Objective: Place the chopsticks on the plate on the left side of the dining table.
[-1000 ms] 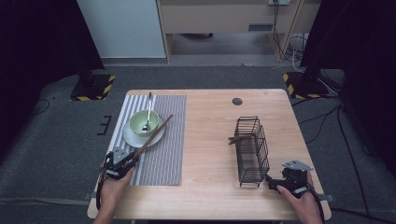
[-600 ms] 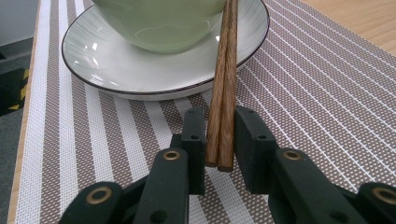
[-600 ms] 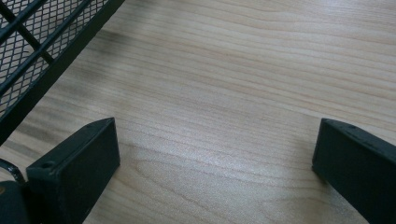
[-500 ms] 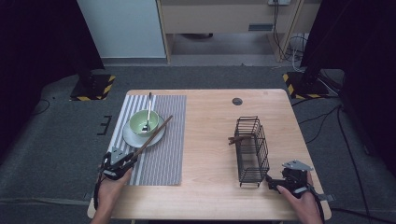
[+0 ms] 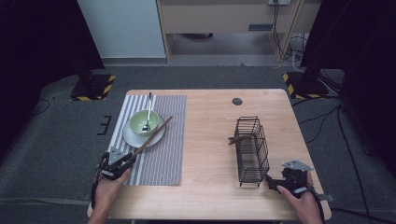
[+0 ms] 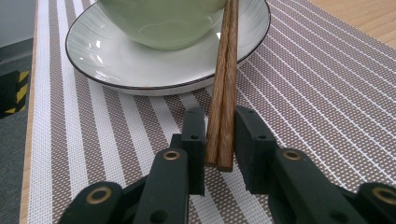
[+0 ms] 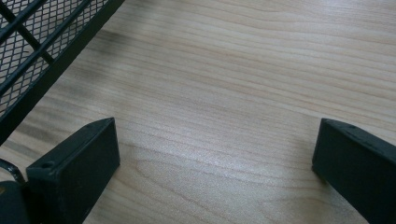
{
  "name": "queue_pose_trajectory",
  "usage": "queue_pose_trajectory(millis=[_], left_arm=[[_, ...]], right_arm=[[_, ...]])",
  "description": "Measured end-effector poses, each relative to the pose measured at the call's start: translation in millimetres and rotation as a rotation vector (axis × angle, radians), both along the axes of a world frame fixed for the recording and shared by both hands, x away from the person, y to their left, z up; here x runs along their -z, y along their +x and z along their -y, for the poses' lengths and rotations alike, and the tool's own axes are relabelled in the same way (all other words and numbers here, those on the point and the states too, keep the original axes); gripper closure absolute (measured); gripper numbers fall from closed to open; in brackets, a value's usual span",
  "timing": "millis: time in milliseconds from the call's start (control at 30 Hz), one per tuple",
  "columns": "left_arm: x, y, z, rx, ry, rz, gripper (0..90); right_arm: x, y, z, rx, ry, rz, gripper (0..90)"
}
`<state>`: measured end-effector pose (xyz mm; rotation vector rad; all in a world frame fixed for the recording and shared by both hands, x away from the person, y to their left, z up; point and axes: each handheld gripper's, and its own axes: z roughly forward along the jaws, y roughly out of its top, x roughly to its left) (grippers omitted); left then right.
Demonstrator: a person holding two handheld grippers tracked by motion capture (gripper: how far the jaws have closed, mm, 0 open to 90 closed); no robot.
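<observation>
High view: I hold my left gripper point(image 5: 122, 161) at the near left of the table point(image 5: 210, 121), over the striped mat point(image 5: 163, 154). Its jaws are clamped on the near end of the chopsticks point(image 5: 152, 135). The pair slants away from the gripper, up over the rim of the plate point(image 5: 133, 138) and past the green bowl point(image 5: 142, 122), which stands on that plate. A spoon point(image 5: 149, 111) rests in the bowl, handle pointing to the far side.

Left gripper view: the chopsticks point(image 6: 224, 93) lie side by side between my two pads, which press them from either side; their near tips sit just above the mat point(image 6: 303, 93). Farther on they lean against the plate point(image 6: 116, 65) and the bowl point(image 6: 163, 23).

High view: my right gripper point(image 5: 275, 182) rests at the near right, just beside the wire basket point(image 5: 252, 149). A brown stick point(image 5: 236, 139) pokes out of the basket's left side.

Right gripper view: its jaws stand wide apart over bare wood, nothing between them; the basket point(image 7: 37, 42) lies at upper left.
</observation>
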<state>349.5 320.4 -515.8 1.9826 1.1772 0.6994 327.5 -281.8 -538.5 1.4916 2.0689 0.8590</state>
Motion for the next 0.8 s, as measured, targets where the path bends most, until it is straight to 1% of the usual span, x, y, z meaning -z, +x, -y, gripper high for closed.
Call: queue_pose_trajectory(millis=[133,200,300,500,800], left_arm=[[-0.7,2.2,-2.5,0.005,-0.006,-0.006,72.8],[-0.9,3.5,-3.4,0.007,0.001,-0.008,72.5],[-1.2,4.7,-5.0,0.006,-0.002,-0.011,72.0],[-1.8,4.9,-7.1,0.009,0.000,-0.004,71.6],[-1.3,5.5,-12.1,0.007,0.001,-0.005,70.3]], right_arm=[[0.0,0.0,0.0,0.000,0.000,0.000,0.8],[0.0,0.0,0.0,0.000,0.000,0.000,0.8],[0.0,0.0,0.0,0.000,0.000,0.000,0.8],[0.0,0.0,0.0,0.000,0.000,0.000,0.8],[0.0,0.0,0.0,0.000,0.000,0.000,0.8]])
